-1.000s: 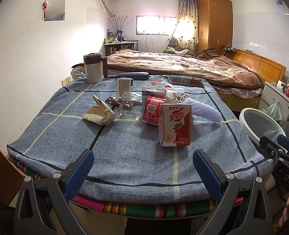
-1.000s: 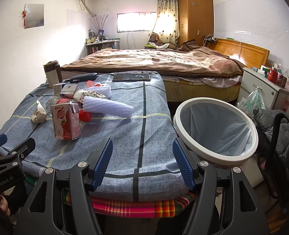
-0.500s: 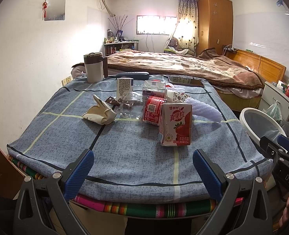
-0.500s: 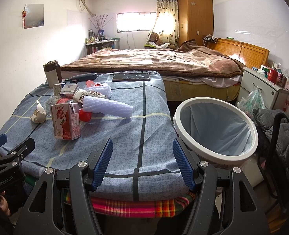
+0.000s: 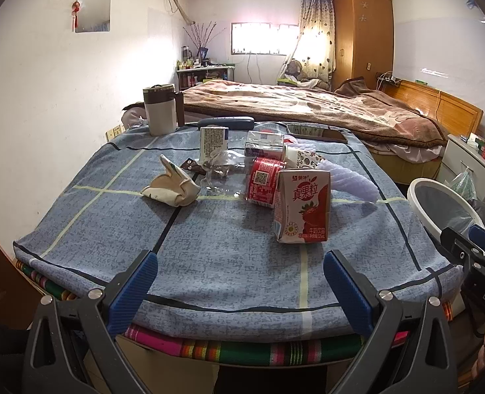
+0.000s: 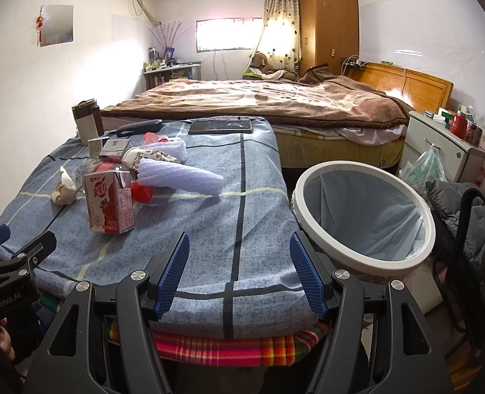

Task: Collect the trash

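Blue-clothed table point(image 5: 229, 256), bed point(image 5: 308, 111), bin point(image 6: 367, 264)

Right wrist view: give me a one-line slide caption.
Open right gripper at the table edge, strawberry milk carton and foam sleeve ahead, lined trash bin to the right.

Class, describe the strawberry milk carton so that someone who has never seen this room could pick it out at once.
Start at the table under the blue checked cloth, with the white-rimmed bin beside it. The trash sits clustered mid-table; the strawberry milk carton stands upright at the cluster's near edge. It alone is pink and white, with strawberries printed on it.
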